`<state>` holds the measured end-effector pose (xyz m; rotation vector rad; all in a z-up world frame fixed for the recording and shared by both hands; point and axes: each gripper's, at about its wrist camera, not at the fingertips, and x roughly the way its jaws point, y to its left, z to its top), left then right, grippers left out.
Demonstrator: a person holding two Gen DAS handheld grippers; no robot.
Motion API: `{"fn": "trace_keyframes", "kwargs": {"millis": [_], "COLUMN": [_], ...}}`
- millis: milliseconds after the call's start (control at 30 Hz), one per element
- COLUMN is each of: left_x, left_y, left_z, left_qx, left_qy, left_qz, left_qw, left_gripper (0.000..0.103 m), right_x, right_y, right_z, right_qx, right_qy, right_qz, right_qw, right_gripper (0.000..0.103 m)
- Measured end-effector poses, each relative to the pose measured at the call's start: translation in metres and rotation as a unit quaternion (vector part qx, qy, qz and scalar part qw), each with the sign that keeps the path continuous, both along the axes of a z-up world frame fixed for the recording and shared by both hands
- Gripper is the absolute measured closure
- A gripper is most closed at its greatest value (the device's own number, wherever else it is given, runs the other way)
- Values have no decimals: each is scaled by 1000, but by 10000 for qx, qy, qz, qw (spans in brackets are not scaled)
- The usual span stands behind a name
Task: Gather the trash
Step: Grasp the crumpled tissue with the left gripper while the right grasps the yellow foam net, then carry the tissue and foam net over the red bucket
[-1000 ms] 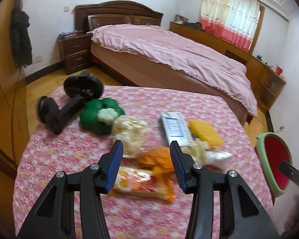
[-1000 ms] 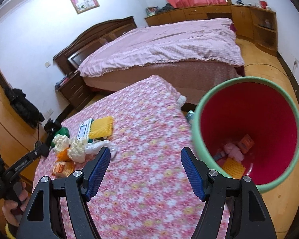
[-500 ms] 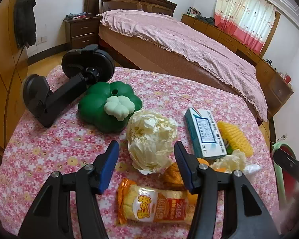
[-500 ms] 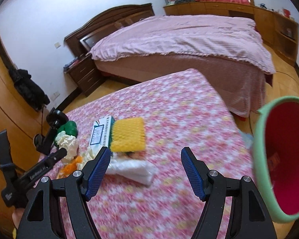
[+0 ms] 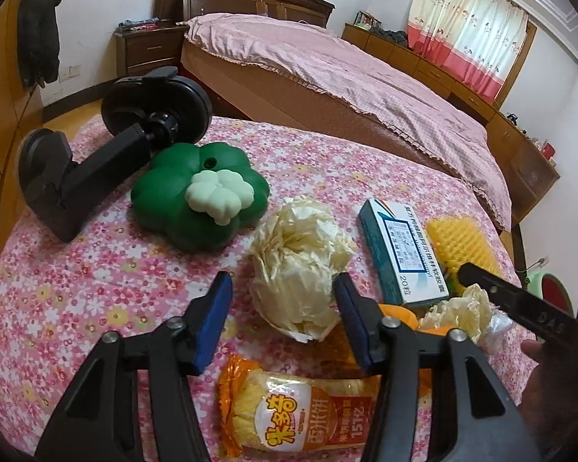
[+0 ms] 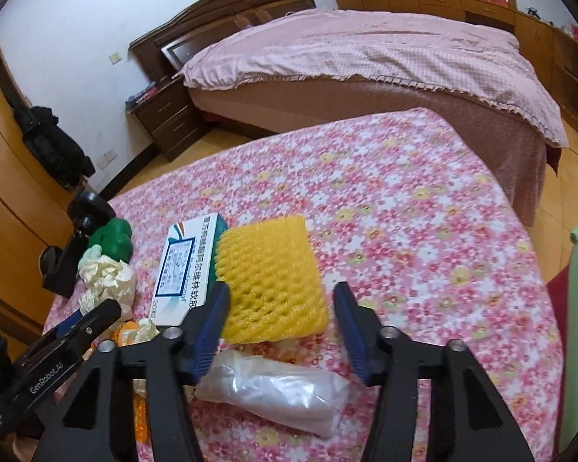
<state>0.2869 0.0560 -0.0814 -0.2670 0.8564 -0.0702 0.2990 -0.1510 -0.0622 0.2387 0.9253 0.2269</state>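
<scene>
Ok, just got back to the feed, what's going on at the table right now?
A person is clearing trash with two handheld grippers. The left gripper is closing around the crumpled paper ball, not yet pinching it. The right gripper is closing over the yellow foam net, with nothing gripped. The snack packet, box and plastic bag remain on the table.

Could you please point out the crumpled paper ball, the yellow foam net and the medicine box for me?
crumpled paper ball [image 5: 300,265], left wrist view, middle of its creased front.
yellow foam net [image 6: 269,277], right wrist view, centre of its mesh top.
medicine box [image 6: 181,269], right wrist view, white label on its top face.
</scene>
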Motion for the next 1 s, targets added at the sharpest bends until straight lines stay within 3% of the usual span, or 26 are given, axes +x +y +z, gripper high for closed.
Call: {"fn": "trace_keyframes", "kwargs": {"millis": [200, 367, 633, 1000], "left_x": [-3, -9, -29, -63], "left_y": [-2, -3, -8, -28], "left_z": [4, 13, 39, 77], "left_qx": [-102, -200, -97, -160], "left_qy": [-137, -297, -685, -1051], "left_qz": [-103, -139, -211, -462], "left_qw": [9998, 9993, 9974, 9933], "left_gripper": [71, 72, 73, 73], "right_x": [-5, -13, -41, -86], "right_y": [8, 1, -9, -33], "right_z": [4, 11, 39, 65], "right_qx": [-54, 72, 148, 416], "right_qy": [-216, -376, -787, -945], "right_qz": [123, 100, 69, -176], "right_qw": [9997, 9992, 9968, 9945], "right_gripper": [73, 90, 92, 92]}}
